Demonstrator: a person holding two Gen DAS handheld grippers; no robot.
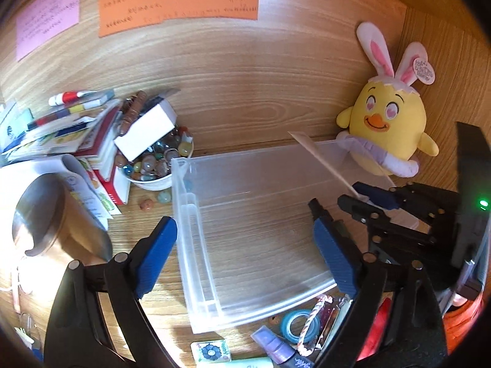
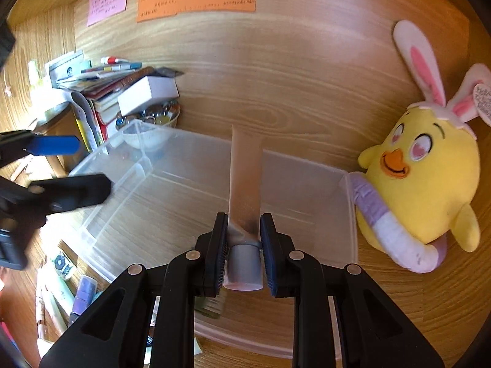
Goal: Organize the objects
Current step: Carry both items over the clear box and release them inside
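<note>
Both handheld tools are matte black plastic: the left gripper and right gripper share blue ribbed finger pads, silver round pivot screws and cut-out linkage arms.

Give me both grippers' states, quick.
Left gripper: open, nothing between its fingers, above the clear bin.
Right gripper: shut on the tube, over the bin.

A clear plastic bin lies open and empty on the wood-grain surface. A translucent, frosted tube with a grey cap is poised above the bin's middle, cap end nearest the camera and flat crimped end pointing toward the bin's far wall. The cap end is clamped between the right tongs.
</note>
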